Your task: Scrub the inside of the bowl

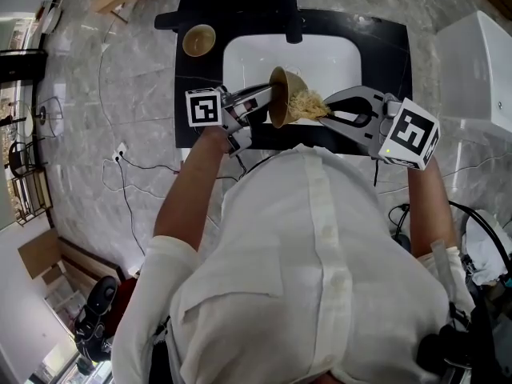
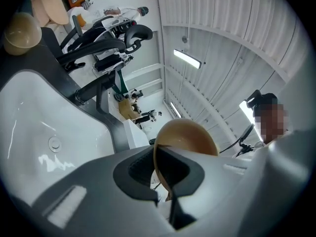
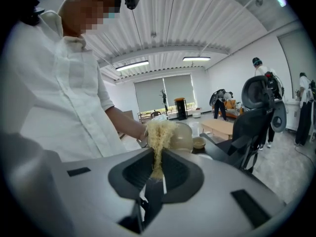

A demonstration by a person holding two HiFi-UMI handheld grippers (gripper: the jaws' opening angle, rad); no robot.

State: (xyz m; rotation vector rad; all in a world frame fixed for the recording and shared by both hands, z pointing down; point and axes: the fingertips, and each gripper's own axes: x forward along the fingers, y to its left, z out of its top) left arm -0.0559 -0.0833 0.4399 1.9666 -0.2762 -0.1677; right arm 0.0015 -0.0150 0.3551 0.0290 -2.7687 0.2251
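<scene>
In the head view a tan bowl [image 1: 282, 96] is tipped on its side over the white sink [image 1: 336, 58], its opening facing right. My left gripper [image 1: 270, 98] is shut on the bowl's rim; in the left gripper view the bowl [image 2: 190, 137] rises from the closed jaws of that gripper [image 2: 165, 181]. My right gripper [image 1: 326, 110] is shut on a pale fibrous scrubber [image 1: 308, 104] that reaches into the bowl's mouth. The right gripper view shows the scrubber [image 3: 159, 137] standing up from the right gripper [image 3: 158, 174], with the bowl [image 3: 181, 137] just behind it.
A second tan bowl [image 1: 198, 40] sits on the black counter at the sink's left; it also shows in the left gripper view [image 2: 22, 33]. A black faucet [image 1: 292, 10] stands behind the basin. Chairs and people are far off in the room.
</scene>
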